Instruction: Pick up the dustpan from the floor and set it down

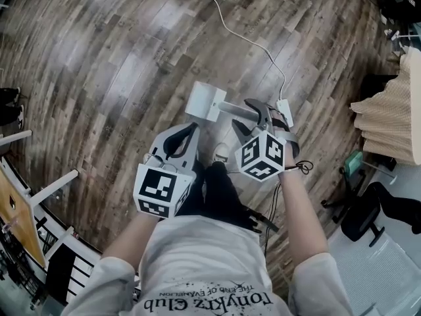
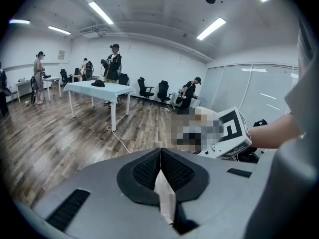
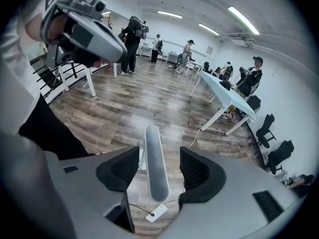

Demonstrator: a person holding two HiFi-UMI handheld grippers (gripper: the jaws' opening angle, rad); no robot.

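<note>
The white dustpan [image 1: 206,101] is over the wood floor in front of my feet, its rounded handle [image 1: 233,108] reaching toward my right gripper [image 1: 248,118]. In the right gripper view the handle [image 3: 153,163] runs between the two dark pads [image 3: 122,169], with a gap on each side, so the right gripper [image 3: 155,171] is open around it. My left gripper [image 1: 187,133] hangs to the left of the dustpan, apart from it. Its pads [image 2: 149,171] meet in the left gripper view, shut with nothing held.
A white cable [image 1: 243,35] crosses the floor to a small white box [image 1: 285,109] just right of the handle. A beige pleated object [image 1: 388,120] and dark chairs stand at the right, white table legs [image 1: 49,189] at the left. Farther off are people and a white table [image 3: 227,96].
</note>
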